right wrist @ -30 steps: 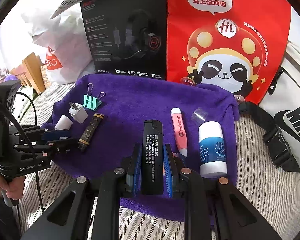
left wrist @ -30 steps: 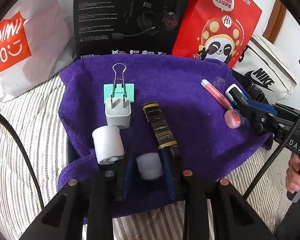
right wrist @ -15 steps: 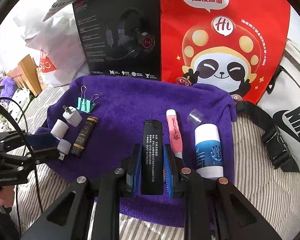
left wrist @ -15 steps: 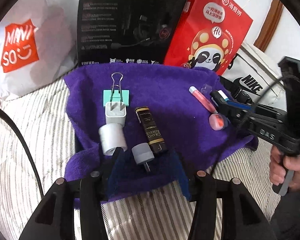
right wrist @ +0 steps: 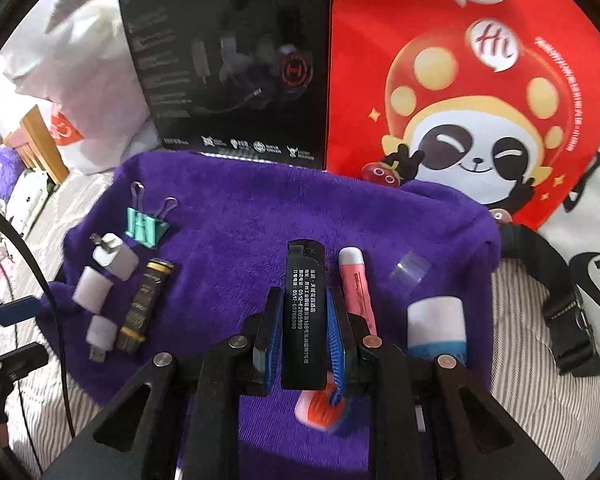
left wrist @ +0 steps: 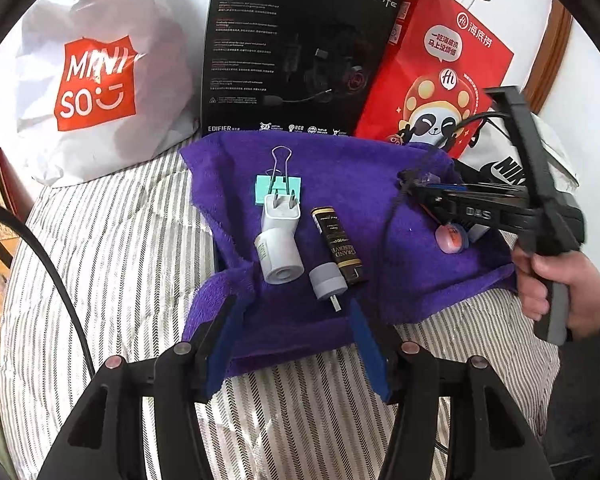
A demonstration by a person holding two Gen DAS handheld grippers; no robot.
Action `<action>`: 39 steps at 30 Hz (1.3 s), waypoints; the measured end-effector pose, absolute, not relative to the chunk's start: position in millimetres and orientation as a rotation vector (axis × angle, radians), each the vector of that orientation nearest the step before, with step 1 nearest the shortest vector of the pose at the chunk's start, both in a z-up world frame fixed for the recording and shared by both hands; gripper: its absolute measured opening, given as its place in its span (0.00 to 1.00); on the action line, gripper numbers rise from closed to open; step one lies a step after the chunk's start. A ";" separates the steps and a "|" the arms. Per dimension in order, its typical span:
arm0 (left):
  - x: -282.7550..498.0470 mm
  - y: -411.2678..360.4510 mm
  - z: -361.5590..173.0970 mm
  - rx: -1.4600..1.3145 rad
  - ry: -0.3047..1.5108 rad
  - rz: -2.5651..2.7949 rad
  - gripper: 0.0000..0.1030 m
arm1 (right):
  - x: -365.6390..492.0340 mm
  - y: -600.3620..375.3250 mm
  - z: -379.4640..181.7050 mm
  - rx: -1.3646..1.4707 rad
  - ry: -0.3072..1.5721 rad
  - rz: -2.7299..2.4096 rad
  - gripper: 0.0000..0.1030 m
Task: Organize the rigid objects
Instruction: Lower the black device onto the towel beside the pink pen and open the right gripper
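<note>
On the purple towel [left wrist: 352, 168] lie a teal binder clip [left wrist: 278, 188], a white charger plug [left wrist: 281, 216], a white roll [left wrist: 278, 258], a small grey USB adapter [left wrist: 328, 282] and a black-gold tube [left wrist: 338, 246]. My left gripper [left wrist: 292, 344] is open and empty at the towel's near edge, just short of the adapter. My right gripper [right wrist: 302, 334] is shut on a black lighter [right wrist: 304, 312] above the towel [right wrist: 240, 208]. Beside it lie a pink tube [right wrist: 356, 288] and a white-blue bottle [right wrist: 436, 326]. The right gripper also shows in the left wrist view [left wrist: 428, 196].
A black headset box [left wrist: 296, 56], a red panda bag [left wrist: 436, 80], a white Miniso bag [left wrist: 96, 80] and a Nike bag [right wrist: 596, 276] with a black strap stand behind and right of the towel. Striped bedding [left wrist: 112, 264] surrounds it. A clear cap [right wrist: 408, 270] lies near the pink tube.
My left gripper opened, released the grey adapter beside the black-gold tube and drew back. My right gripper, still holding the lighter, moved forward and lower over the towel.
</note>
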State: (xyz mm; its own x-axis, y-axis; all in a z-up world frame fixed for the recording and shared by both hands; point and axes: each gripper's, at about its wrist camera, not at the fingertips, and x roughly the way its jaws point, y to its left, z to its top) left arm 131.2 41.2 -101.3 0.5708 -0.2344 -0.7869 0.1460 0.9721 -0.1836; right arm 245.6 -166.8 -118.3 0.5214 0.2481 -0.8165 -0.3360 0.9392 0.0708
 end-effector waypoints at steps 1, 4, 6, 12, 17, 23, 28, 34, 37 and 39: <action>130.9 42.2 -101.6 -0.103 0.936 -0.224 0.53 | 249.9 -164.9 -121.6 -0.106 0.974 0.351 0.21; 130.2 43.4 -102.1 -0.113 0.932 -0.232 0.54 | 258.0 -162.1 -127.3 -0.112 0.993 0.344 0.21; 129.7 43.3 -102.3 -0.119 0.931 -0.238 0.55 | 262.0 -161.0 -130.4 -0.107 1.008 0.343 0.21; 128.2 41.9 -102.9 -0.109 0.926 -0.252 0.56 | 268.6 -158.2 -139.5 -0.125 1.034 0.327 0.21; 126.7 43.1 -101.7 -0.107 0.926 -0.253 0.56 | 268.8 -157.1 -144.4 -0.123 1.036 0.329 0.21; 122.3 42.7 -97.5 -0.108 0.931 -0.244 0.61 | 271.2 -154.1 -144.6 -0.137 1.055 0.341 0.26; 116.3 41.8 -91.9 -0.116 0.934 -0.241 0.67 | 263.8 -158.1 -134.5 -0.131 1.053 0.344 0.38; 106.9 37.0 -84.5 -0.105 0.940 -0.214 0.76 | 230.2 -170.4 -100.0 -0.125 0.978 0.330 0.65; 101.7 33.6 -79.6 -0.097 0.940 -0.194 0.81 | 207.3 -181.8 -82.2 -0.101 0.937 0.317 0.78; 98.7 31.0 -76.6 -0.111 0.952 -0.188 0.91 | 189.1 -189.8 -72.0 -0.076 0.909 0.300 0.85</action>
State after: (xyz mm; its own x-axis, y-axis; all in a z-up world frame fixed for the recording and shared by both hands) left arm 98.7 31.0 -76.6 0.5653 -0.2083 -0.7982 0.1106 0.9780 -0.1769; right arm 189.1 -189.8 -72.0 0.5761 0.2244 -0.7860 -0.2882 0.9556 0.0616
